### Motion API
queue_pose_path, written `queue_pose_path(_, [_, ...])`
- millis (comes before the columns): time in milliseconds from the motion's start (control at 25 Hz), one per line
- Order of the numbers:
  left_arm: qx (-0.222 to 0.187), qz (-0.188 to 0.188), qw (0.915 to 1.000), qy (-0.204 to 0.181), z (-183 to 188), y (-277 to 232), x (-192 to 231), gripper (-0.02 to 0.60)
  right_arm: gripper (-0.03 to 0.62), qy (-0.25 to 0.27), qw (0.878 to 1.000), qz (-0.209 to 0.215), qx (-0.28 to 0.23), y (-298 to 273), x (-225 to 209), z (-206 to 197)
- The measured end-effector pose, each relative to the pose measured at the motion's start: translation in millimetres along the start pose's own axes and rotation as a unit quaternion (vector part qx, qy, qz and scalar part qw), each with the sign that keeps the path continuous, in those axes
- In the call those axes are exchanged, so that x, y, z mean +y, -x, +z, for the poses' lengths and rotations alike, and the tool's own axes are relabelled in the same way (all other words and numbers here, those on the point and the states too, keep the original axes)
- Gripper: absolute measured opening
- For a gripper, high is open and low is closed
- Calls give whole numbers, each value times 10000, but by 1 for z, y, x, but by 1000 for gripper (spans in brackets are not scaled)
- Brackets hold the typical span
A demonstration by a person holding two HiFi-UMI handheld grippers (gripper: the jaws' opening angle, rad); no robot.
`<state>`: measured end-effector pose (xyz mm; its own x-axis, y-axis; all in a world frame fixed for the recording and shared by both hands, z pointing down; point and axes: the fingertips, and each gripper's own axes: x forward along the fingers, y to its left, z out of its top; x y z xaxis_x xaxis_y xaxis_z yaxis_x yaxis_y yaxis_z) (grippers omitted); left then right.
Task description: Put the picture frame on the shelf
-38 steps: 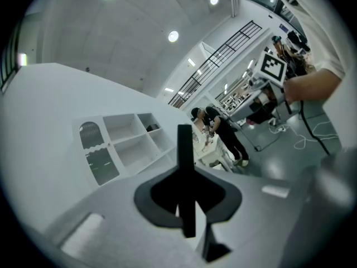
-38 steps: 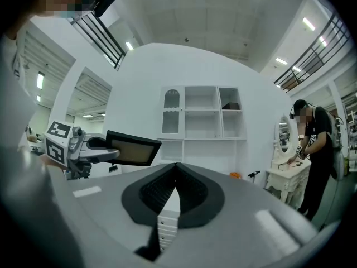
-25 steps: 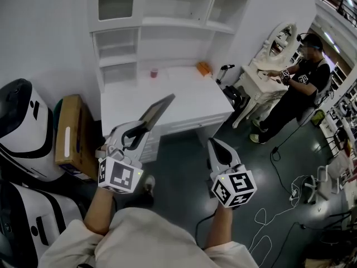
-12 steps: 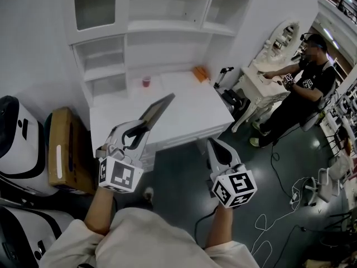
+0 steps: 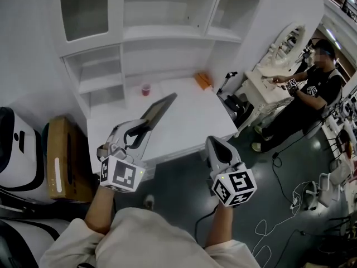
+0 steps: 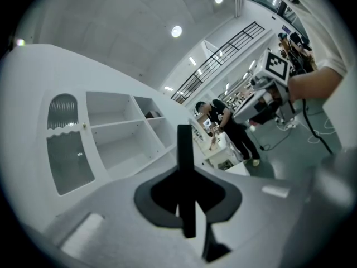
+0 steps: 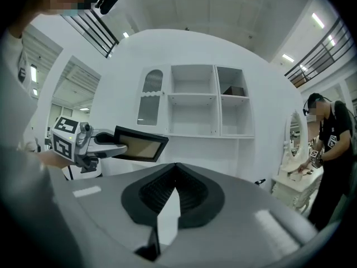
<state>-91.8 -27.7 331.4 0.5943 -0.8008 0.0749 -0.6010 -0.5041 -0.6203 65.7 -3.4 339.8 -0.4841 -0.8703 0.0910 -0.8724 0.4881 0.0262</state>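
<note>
The picture frame (image 5: pixel 158 109), dark-rimmed with a tan picture, sticks up and forward from my left gripper (image 5: pixel 135 134), which is shut on its lower edge. In the left gripper view the frame (image 6: pixel 183 144) is edge-on between the jaws. The right gripper view has the frame (image 7: pixel 142 145) from the side, held over the white desk (image 5: pixel 184 121). The white shelf unit (image 5: pixel 167 33) rises behind the desk, its compartments mostly bare. My right gripper (image 5: pixel 215 148) hangs past the desk's front edge, over the dark floor. It is shut, with nothing in it.
A red cup (image 5: pixel 146 89) and an orange object (image 5: pixel 203 80) sit at the back of the desk. A dark box (image 7: pixel 236 91) is in the shelf's upper right compartment. A cardboard box (image 5: pixel 58 161) and a white machine (image 5: pixel 17 149) stand at the left. At the right, a person (image 5: pixel 312 88) works at a vanity; cables (image 5: pixel 279 216) lie on the floor.
The desk and shelf have drawn nearer and lower in the head view, and the white machine has slid toward the left edge. Both grippers keep their pose; the frame stays gripped.
</note>
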Motion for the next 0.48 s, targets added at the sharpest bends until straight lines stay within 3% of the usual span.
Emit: queue_pose_path(480, [2, -97, 9999, -31, -26, -48, 37, 34, 5, 70, 10000, -36, -11, -65, -21, 4])
